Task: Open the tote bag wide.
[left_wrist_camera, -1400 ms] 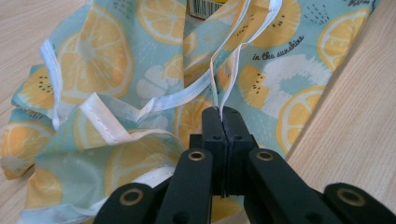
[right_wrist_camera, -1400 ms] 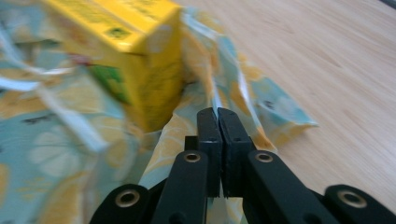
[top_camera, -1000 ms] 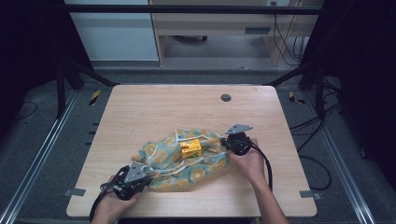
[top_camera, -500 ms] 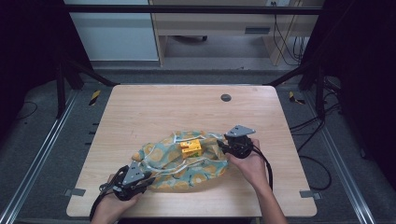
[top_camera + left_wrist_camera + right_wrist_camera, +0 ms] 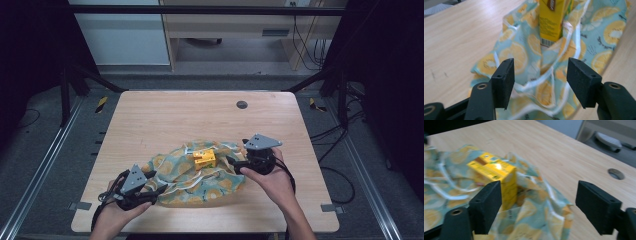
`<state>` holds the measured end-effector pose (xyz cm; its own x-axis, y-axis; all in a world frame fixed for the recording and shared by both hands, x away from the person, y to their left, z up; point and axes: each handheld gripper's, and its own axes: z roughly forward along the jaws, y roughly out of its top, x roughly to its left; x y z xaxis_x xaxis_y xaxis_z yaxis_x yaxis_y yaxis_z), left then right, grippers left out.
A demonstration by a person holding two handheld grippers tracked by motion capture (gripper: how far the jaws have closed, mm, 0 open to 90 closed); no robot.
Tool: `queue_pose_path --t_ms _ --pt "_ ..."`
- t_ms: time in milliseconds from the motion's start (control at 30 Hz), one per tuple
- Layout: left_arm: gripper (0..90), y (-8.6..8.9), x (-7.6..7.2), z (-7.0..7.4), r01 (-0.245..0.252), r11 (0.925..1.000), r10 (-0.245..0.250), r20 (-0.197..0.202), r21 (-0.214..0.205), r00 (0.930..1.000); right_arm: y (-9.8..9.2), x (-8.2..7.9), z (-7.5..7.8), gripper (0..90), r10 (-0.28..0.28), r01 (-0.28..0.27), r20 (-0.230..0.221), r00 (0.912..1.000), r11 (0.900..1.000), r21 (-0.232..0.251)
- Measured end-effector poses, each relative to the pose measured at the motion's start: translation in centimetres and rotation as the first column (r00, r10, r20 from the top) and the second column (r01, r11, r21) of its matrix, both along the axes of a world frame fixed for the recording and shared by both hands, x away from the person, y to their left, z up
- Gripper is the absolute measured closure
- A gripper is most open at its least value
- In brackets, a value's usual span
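Yellow carton (image 5: 205,159) half inside lemon-print bag (image 5: 200,180); both grippers wide open, holding nothing.

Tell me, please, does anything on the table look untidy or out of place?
Yes: the lemon-print cloth bag lies crumpled, not flat, and a yellow carton sticks out of its folds. Nothing looks spilled or damaged.

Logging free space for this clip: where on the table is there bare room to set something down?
The far half of the table is bare from the cloth to the far edge, apart from the round hole. The near middle is crowded: cloth, yellow carton, left gripper and right gripper.
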<state>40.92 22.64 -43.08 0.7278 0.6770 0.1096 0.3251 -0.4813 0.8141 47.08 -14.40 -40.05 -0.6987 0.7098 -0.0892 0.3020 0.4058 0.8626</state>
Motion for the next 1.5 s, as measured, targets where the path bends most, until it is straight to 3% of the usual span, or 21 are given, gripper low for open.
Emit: queue_pose_path --t_ms 67,133,167,200,233,267,300,400,433,567,633,700,767,800,833,967,1100,1200,1333,1367,1500 --pt "37.0 -0.2 0.9 0.6 -0.006 0.9999 0.006 -0.006 -0.009 1.0 0.8 -0.9 -0.1 31.8 0.053 -0.053 -0.016 0.9985 0.9978 -0.04" --pt "36.6 -0.7 2.0 1.0 0.001 0.9999 -0.001 0.0 0.017 1.0 1.2 -1.1 -0.3 33.3 0.066 -0.067 -0.022 0.9976 0.9962 -0.055" --pt "35.9 -1.3 3.2 1.0 0.007 0.9993 -0.007 -0.004 0.037 1.0 2.0 -1.5 -0.8 36.3 0.098 -0.102 -0.046 0.9941 0.991 -0.087" --pt "35.6 -1.3 3.2 1.0 0.007 0.9993 -0.007 -0.004 0.037 1.0 2.5 -1.6 -1.2 36.9 0.112 -0.118 -0.056 0.9921 0.9872 -0.108" --pt "35.1 -1.9 4.6 0.7 0.017 0.9989 -0.016 -0.027 0.043 0.9995 2.9 -1.6 -1.6 38.4 0.124 -0.132 -0.062 0.9903 0.983 -0.128" --pt "35.1 -1.9 4.6 0.7 0.017 0.9989 -0.016 -0.027 0.043 0.9995 3.2 -1.6 -2.0 40.7 0.13 -0.14 -0.074 0.9888 0.9794 -0.146" --pt "35.0 -2.3 5.9 0.2 0.009 0.9994 -0.007 -0.043 0.035 0.9991 3.4 -1.6 -2.3 41.8 0.136 -0.147 -0.081 0.9874 0.9766 -0.157" --pt "33.8 -2.6 7.1 -0.4 0.02 0.9987 -0.018 -0.057 0.046 0.9982 3.8 -1.3 -3.0 42.7 0.143 -0.158 -0.097 0.985 0.972 -0.174" --pt "32.6 -3.0 8.1 -0.9 0.04 0.998 -0.036 -0.089 0.049 0.9954 3.9 -1.1 -3.7 42.6 0.15 -0.168 -0.109 0.9827 0.9678 -0.187" --pt "32.6 -3.4 9.2 -1.4 0.054 0.998 -0.05 -0.111 0.033 0.9925 3.9 -0.9 -4.5 41.5 0.141 -0.165 -0.128 0.9816 0.9664 -0.197" --pt "32.7 -4.0 9.8 -1.8 0.071 0.9961 -0.064 -0.126 0.052 0.9899 3.8 -0.8 -4.9 42.5 0.138 -0.164 -0.135 0.9812 0.9646 -0.207" --pt "35.0 -4.5 10.2 -2.2 0.078 0.9927 -0.064 -0.142 0.092 0.9877 3.8 -0.9 -5.4 49.5 0.144 -0.175 -0.148 0.9784 0.9584 -0.225" --pt "44.0 -4.9 10.4 -2.5 0.084 0.9916 -0.067 -0.159 0.099 0.985 3.8 -1.0 -5.4 60.1 0.152 -0.184 -0.146 0.9774 0.9538 -0.237" --pt "49.2 -5.0 10.4 -2.5 0.077 0.9911 -0.06 -0.156 0.109 0.986 3.7 -1.1 -5.4 65.7 0.157 -0.189 -0.15 0.9763 0.9527 -0.238" --pt "70.0 -5.2 10.2 -2.6 0.069 0.9893 -0.05 -0.146 0.129 0.988 3.5 -1.2 -5.3 78.3 0.164 -0.194 -0.143 0.9761 0.9524 -0.235" --pt "87.9 -5.1 10.2 -2.6 0.022 0.9927 -0.005 -0.136 0.119 0.9908 2.7 -1.8 -5.3 89.3 0.188 -0.224 -0.165 0.9682 0.9456 -0.236" --pt "89.7 -3.9 10.6 -2.6 -0.052 0.9969 0.059 -0.125 0.059 0.9904 1.7 -2.3 -5.9 90.0 0.193 -0.239 -0.2 0.9604 0.9421 -0.235" --pt "89.6 -3.6 10.9 -2.7 -0.075 0.9961 0.081 -0.131 0.047 0.9881 1.0 -2.6 -6.8 90.0 0.191 -0.245 -0.224 0.9556 0.9384 -0.244" --pt "89.8 -3.2 11.7 -3.0 -0.113 0.9931 0.117 -0.163 0.033 0.9797 0.2 -2.6 -7.3 90.0 0.177 -0.232 -0.243 0.9537 0.9482 -0.218" --pt "89.8 -3.2 12.0 -3.2 -0.125 0.9909 0.132 -0.177 0.05 0.9754 -0.4 -2.7 -7.6 90.0 0.171 -0.225 -0.251 0.9527 0.9524 -0.205" --pt "89.8 -3.1 12.6 -3.8 -0.151 0.9876 0.157 -0.198 0.044 0.9676 -1.1 -2.9 -8.0 90.0 0.153 -0.21 -0.261 0.953 0.9552 -0.208"
